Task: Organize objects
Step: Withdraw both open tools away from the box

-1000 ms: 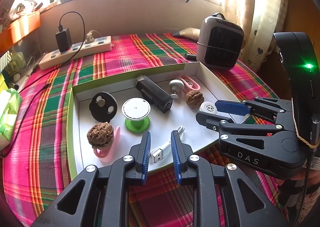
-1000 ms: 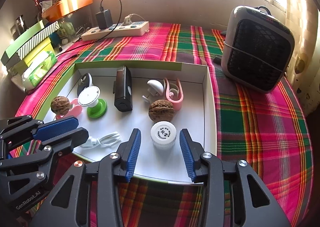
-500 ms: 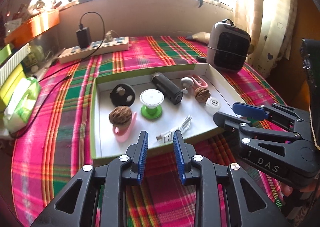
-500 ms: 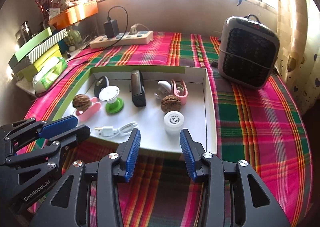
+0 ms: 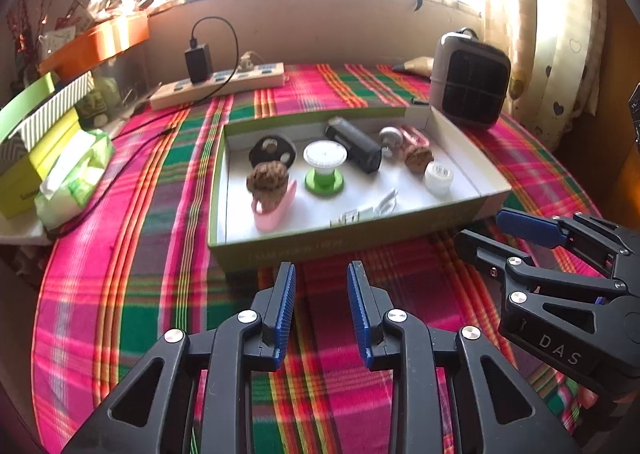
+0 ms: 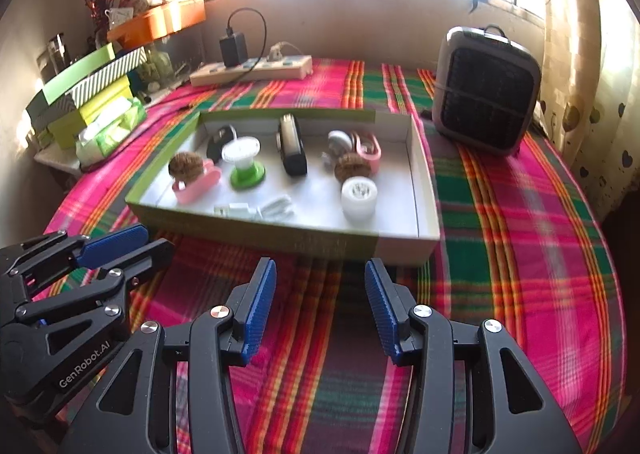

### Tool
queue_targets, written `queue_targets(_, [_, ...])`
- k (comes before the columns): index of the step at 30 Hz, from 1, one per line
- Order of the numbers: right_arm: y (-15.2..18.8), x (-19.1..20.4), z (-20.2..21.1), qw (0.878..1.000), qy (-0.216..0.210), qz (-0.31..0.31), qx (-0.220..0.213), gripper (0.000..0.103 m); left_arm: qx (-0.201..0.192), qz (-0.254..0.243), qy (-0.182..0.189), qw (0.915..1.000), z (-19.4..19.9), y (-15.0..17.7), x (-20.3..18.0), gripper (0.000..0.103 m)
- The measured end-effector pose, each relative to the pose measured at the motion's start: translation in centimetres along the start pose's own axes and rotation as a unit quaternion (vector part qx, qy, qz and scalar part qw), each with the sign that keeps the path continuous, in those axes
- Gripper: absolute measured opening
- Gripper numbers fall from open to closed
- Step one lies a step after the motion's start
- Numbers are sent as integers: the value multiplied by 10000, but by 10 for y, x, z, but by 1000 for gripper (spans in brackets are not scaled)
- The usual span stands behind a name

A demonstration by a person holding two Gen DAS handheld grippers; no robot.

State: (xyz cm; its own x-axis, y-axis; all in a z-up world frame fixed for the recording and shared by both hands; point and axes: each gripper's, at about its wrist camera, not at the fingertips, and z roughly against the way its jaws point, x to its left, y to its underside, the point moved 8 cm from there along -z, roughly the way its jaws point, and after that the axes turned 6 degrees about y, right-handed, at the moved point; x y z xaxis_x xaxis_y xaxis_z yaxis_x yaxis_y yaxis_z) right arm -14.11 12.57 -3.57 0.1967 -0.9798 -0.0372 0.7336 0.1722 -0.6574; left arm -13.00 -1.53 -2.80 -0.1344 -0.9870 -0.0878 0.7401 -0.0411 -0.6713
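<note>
A plaid cloth (image 5: 132, 266) covered the table, with a heater (image 6: 486, 90) at the far right and a power strip (image 5: 218, 86) along the back wall. A shallow box (image 6: 424, 190) sat mid-table and held all the task items. Inside, large to small: a black cylinder (image 5: 354, 144) near the middle; a green-based spool (image 5: 325, 166) just left of it; a black disc (image 5: 272, 150) at the back left; a walnut (image 5: 267, 182) resting on a pink clip (image 5: 276, 210) at front left; a second walnut (image 6: 352, 166) touching another pink clip (image 6: 370, 148) at right; a white cap (image 6: 359, 194) in front of that; a white USB cable (image 6: 260, 210) by the near wall. The left gripper (image 5: 321, 294) and right gripper (image 6: 320, 298) hovered over cloth short of the box, both empty. The left's jaws stood moderately apart and the right's wider. Judged step: between picks, or possibly finished, since everything visible already lay in the box. If more sorting was wanted, the next move called for reaching back over the near wall, choosing one item, and lining the jaws on it; the cap looked easiest for the right gripper. The cable looked flat and awkward to pinch.
</note>
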Motion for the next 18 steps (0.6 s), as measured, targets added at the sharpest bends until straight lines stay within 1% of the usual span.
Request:
queue_targets(9, [26,-3,-8,9996,90,-59,276,48,232,181,-94,9995,-5,23,2,25])
queue_targets(10, [27,-3,-7,9996,92,-65,278,49,254,229,-80,9994,-6,25,3,25])
queue_targets(12, [28,-3,-6,9996,118,-44,258,54,298,283,-59,9991,-7,28,3,25])
queue_targets(18, [31,-3,-4,9995,179,13,243,55,296,240,-153,9992,-6,29,-1,26])
